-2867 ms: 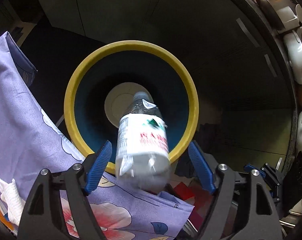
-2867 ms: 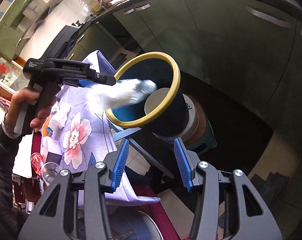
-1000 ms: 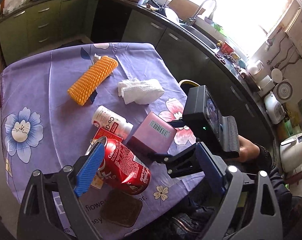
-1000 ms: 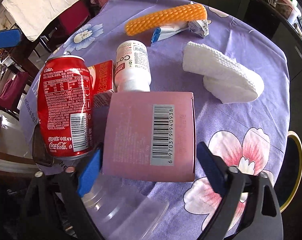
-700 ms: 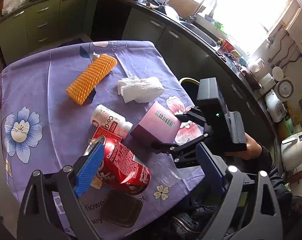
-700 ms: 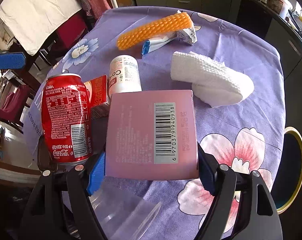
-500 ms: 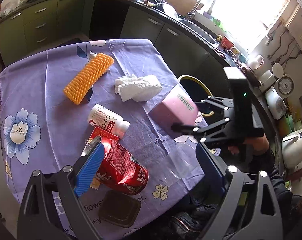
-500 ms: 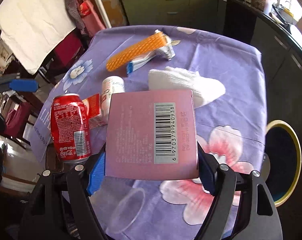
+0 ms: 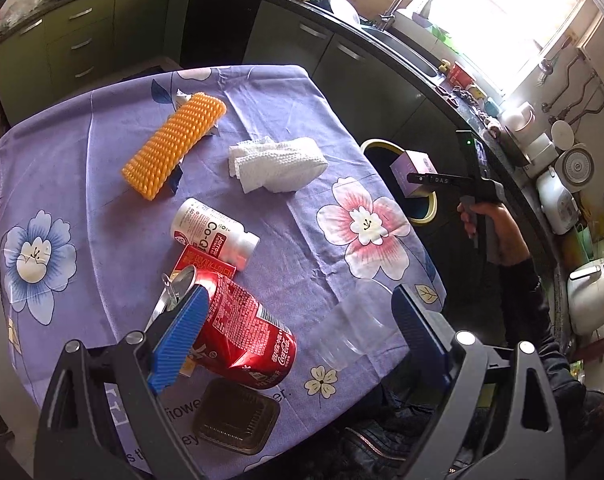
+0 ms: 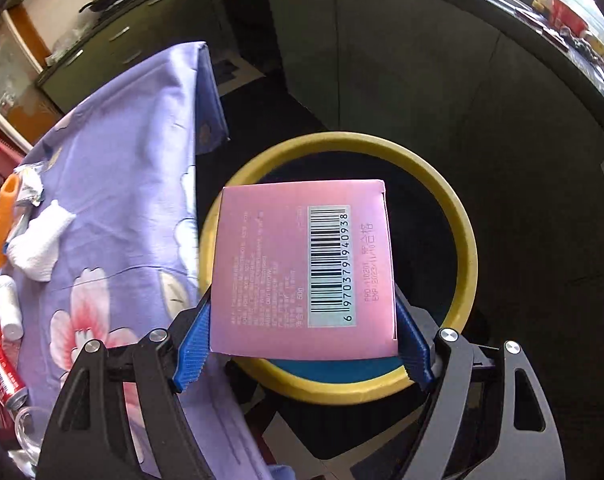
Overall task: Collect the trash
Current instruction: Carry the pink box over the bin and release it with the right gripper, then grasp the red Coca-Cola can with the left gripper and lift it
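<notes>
My right gripper (image 10: 302, 348) is shut on a pink box (image 10: 302, 268) with a barcode and holds it over the open mouth of the yellow-rimmed blue bin (image 10: 468, 240). In the left wrist view the box (image 9: 416, 172) hangs over the bin (image 9: 426, 216) beside the table's right edge. My left gripper (image 9: 293, 336) is open above a dented red cola can (image 9: 245, 340) and a clear plastic cup (image 9: 354, 332) lying on the purple flowered tablecloth (image 9: 81, 184).
On the table lie an orange bumpy roll (image 9: 173, 144), a crumpled white tissue (image 9: 277, 164), a white pill bottle (image 9: 213, 236), a small red carton (image 9: 201, 262) and a dark plastic lid (image 9: 235, 416). Dark kitchen cabinets (image 10: 382, 60) stand behind the bin.
My right gripper closed on the pink box, lifted it off the table and carried it right, over the bin. My left gripper stayed open above the can.
</notes>
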`<state>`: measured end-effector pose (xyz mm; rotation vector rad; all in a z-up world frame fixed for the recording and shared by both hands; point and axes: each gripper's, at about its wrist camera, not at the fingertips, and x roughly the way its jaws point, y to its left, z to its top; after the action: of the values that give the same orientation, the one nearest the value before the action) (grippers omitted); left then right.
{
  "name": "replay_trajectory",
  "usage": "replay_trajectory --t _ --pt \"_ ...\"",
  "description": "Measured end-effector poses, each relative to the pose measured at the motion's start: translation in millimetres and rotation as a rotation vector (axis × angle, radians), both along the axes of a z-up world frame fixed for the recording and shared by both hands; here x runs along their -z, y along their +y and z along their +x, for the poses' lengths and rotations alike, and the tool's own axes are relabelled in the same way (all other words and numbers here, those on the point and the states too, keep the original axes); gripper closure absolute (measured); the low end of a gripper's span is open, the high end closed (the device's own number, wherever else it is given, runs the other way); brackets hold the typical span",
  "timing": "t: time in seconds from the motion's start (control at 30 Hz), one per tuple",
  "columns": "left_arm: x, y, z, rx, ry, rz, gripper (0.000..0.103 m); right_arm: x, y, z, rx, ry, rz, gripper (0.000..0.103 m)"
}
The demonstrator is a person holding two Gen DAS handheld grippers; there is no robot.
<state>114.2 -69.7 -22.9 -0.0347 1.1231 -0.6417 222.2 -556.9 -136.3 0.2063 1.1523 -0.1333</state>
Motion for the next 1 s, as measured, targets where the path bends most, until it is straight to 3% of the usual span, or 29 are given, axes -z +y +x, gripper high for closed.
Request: replay_trajectory --t 0.17,0.4,0.63,1.0 --pt "3 -1 0 -0.010 0.018 0.020 0.015 19 -18 12 0.048 0.020 0.018 0.022" --pt "7 0 -2 -0.026 0.048 0.046 0.015 -5 -9 -10 0.001 -0.059 0.051 0.022" --pt "35 6 -4 -0.080 0.168 0.088 0.015 -20 10 -37 -0.066 -0.092 0.061 0.021" --pt "69 30 2 -0.199 0.337 0.053 0.015 -17 30 -44 -0.121 -0.095 0.083 0.021"
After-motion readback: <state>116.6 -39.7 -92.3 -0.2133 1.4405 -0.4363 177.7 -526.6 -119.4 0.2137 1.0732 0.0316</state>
